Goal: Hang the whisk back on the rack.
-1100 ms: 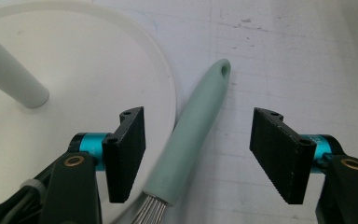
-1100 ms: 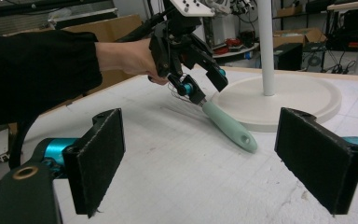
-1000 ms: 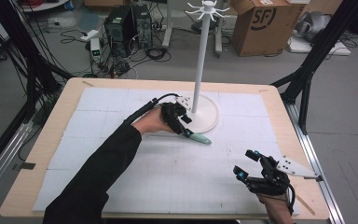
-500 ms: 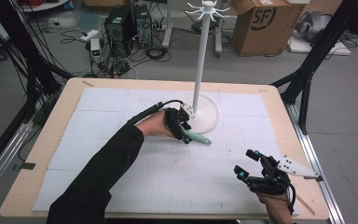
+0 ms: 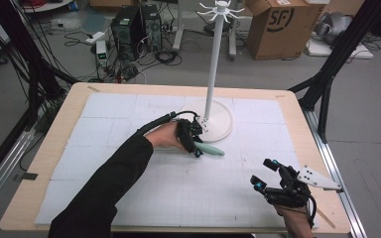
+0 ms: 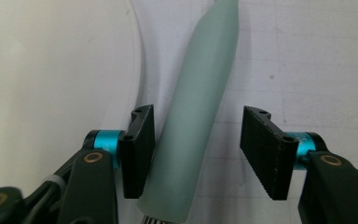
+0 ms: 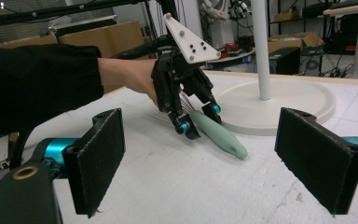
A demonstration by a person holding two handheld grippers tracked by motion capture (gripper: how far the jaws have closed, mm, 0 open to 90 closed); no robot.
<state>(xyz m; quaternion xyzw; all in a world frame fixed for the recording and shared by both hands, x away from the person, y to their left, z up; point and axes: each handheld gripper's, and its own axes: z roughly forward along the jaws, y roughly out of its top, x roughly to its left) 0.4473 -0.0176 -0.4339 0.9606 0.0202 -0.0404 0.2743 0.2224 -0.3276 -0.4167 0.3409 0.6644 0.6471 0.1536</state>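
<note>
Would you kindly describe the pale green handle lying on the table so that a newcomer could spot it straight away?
Find the tall white stand on the white mat. Just in front of its round base lies the pale green handle, between the jaws of the left tool. It is the one green, tapered, rounded thing among white and black ones.

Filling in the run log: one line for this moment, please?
left hand-held gripper: jaws just closing around green handle, gap remains | right hand-held gripper: open, empty | stand: upright

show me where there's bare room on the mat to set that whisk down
Bare: the mat left of the sleeve, and the stretch between the whisk and right tongs. Crowded: around the stand base, where the left tongs work.
</note>
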